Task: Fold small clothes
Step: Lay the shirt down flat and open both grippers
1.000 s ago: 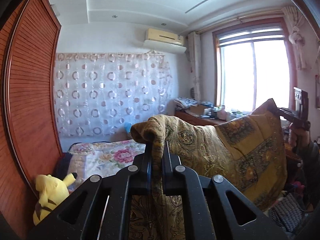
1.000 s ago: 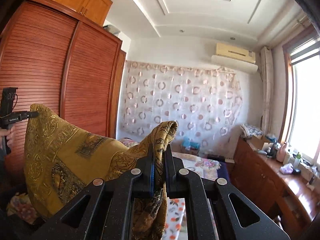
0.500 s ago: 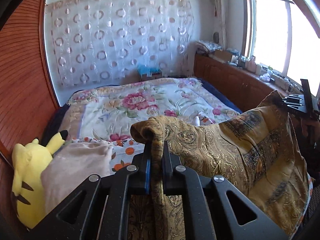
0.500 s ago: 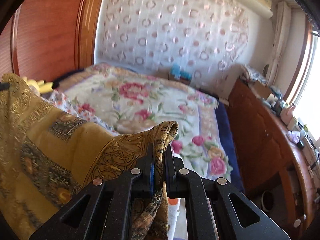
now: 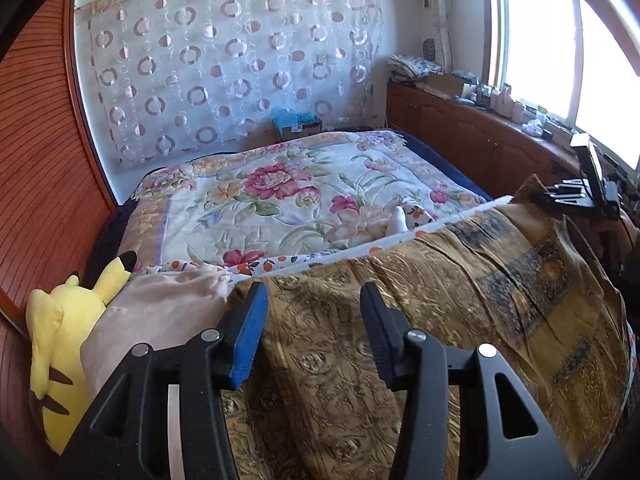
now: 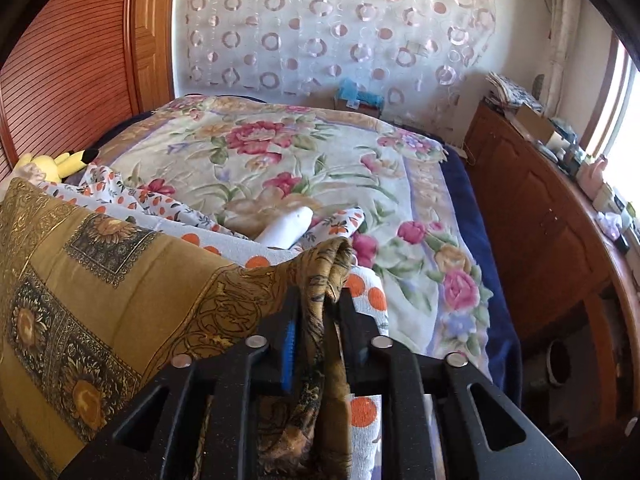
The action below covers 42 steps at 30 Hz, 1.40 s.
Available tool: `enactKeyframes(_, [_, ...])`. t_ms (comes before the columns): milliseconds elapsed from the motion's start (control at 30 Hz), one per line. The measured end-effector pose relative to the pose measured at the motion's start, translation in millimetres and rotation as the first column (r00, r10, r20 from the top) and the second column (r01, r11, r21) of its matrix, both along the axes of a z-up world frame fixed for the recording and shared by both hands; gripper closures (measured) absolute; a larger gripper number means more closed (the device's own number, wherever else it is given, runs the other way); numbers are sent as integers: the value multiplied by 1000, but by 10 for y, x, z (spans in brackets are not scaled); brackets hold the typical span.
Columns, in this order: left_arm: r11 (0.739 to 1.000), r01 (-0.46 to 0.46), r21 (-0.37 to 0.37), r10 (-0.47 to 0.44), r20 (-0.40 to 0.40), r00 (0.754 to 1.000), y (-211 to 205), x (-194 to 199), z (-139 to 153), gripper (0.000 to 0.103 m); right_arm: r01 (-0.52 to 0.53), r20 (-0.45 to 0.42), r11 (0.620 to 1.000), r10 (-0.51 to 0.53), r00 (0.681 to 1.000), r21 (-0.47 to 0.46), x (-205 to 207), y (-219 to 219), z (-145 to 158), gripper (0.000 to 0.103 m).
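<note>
A gold-brown patterned cloth lies spread over the near end of the bed. My left gripper is open just above its left corner, with the cloth flat under the fingers. My right gripper is shut on the cloth's bunched right corner and holds it slightly raised. In the left wrist view the right gripper shows at the far right, at the cloth's other corner. The cloth stretches away to the left in the right wrist view.
A white garment with orange dots lies under and beyond the gold cloth on the floral bedspread. A beige cloth and a yellow Pikachu plush sit at the left. A wooden cabinet runs along the right.
Both grippers came down from holding the cloth up in the air to the bed. The left gripper opened and let go of its corner; the cloth now lies flat.
</note>
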<state>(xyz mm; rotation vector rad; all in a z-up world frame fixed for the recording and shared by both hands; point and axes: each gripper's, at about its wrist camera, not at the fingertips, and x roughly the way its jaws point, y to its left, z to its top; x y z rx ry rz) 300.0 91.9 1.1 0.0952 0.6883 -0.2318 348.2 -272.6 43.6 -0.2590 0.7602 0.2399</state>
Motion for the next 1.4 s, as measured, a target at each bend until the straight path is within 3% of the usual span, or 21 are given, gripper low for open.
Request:
enactKeyframes(133, [1000, 21, -12, -21, 2, 1000, -77, -216, 23, 54, 18, 1, 1000, -18, 1000, 16, -121, -38, 5, 44])
enactKeyframes(433, [999, 23, -40, -26, -93, 995, -197, -603, -294, 54, 0, -8, 991, 1, 1000, 136, -803, -63, -142, 43])
enactKeyframes(767, [999, 32, -29, -38, -214, 976, -376, -930, -689, 54, 1, -47, 983, 8, 999, 185, -1620, -115, -409, 43])
enactKeyframes(1167, [999, 47, 12, -44, -191, 981, -489, -1051, -776, 47, 38, -63, 980, -26, 998, 197, -1825, -366, -482, 43])
enactKeyframes(1400, [998, 49, 25, -44, -187, 981, -496, -1054, -770, 46, 39, -44, 992, -34, 998, 117, -1816, -223, -525, 42])
